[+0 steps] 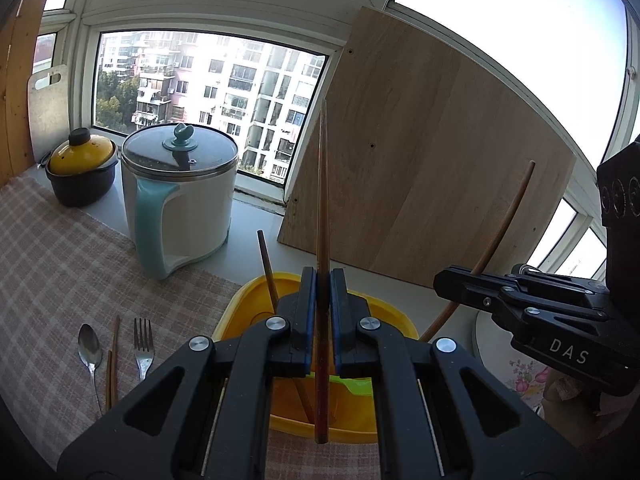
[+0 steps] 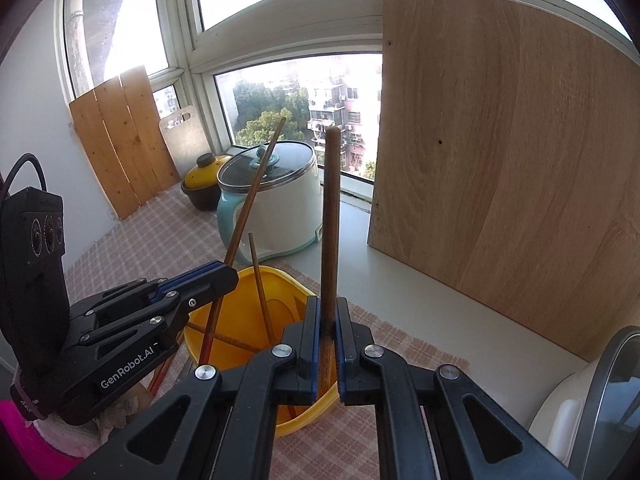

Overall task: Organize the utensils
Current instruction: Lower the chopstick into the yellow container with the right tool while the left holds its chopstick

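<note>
Above the yellow tub (image 1: 240, 312), each of two grippers clamps one chopstick: left gripper (image 1: 323, 280) and right gripper (image 2: 328, 308). Two more chopsticks (image 2: 262, 292) lean inside. At nine o'clock lie one spoon (image 1: 90, 350), one fork (image 1: 143, 348).

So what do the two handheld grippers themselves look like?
Both are matte black plastic with silver pivot screws and blue finger pads. The left gripper reads "GenRobot.AI" in white, with a black cable behind. The right gripper shows "DAS".

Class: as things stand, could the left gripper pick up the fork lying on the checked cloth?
Probably not yet: the left gripper is shut on a chopstick. The path to the fork looks free.
</note>
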A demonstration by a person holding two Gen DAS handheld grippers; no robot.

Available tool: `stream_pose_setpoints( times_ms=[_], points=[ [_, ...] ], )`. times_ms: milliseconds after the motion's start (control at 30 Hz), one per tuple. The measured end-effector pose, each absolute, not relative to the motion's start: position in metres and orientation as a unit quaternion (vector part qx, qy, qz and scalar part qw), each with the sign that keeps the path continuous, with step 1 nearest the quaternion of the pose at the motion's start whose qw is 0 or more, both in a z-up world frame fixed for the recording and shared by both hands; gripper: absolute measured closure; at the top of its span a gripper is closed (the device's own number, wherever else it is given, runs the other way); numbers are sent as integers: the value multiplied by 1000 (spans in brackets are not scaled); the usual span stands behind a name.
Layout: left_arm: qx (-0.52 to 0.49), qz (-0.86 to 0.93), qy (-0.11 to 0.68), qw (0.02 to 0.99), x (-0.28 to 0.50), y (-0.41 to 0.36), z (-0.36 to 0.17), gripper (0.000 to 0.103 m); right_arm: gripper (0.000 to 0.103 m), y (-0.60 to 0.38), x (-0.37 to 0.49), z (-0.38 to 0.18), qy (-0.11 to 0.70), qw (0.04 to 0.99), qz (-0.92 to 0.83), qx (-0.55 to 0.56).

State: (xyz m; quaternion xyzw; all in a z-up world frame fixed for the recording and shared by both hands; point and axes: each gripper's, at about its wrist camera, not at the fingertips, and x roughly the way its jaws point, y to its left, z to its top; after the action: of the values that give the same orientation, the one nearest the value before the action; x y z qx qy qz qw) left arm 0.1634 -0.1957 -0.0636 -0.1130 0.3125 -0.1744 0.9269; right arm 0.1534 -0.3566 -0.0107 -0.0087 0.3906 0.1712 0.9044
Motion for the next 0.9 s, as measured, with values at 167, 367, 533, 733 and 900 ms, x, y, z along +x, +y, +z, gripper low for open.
stream_pose_setpoints(
  times_ms=[167,367,533,733,900],
  points=[
    [-115,-177,312,926,165,-194,-66,99,99,-358,154,-13,394,904,167,-3],
    [-140,-189,300,925,168,-193,-60,99,99,-358,154,-13,394,904,164,-1],
    [-143,-201,309,919,170,-199,-66,99,99,-360,153,-11,390,905,168,3],
    [-151,-208,305,917,168,-200,-64,99,99,-362,154,-12,389,904,176,8],
    [-140,-205,314,916,175,-207,-64,99,99,-365,157,-14,389,903,179,15]
  ],
)
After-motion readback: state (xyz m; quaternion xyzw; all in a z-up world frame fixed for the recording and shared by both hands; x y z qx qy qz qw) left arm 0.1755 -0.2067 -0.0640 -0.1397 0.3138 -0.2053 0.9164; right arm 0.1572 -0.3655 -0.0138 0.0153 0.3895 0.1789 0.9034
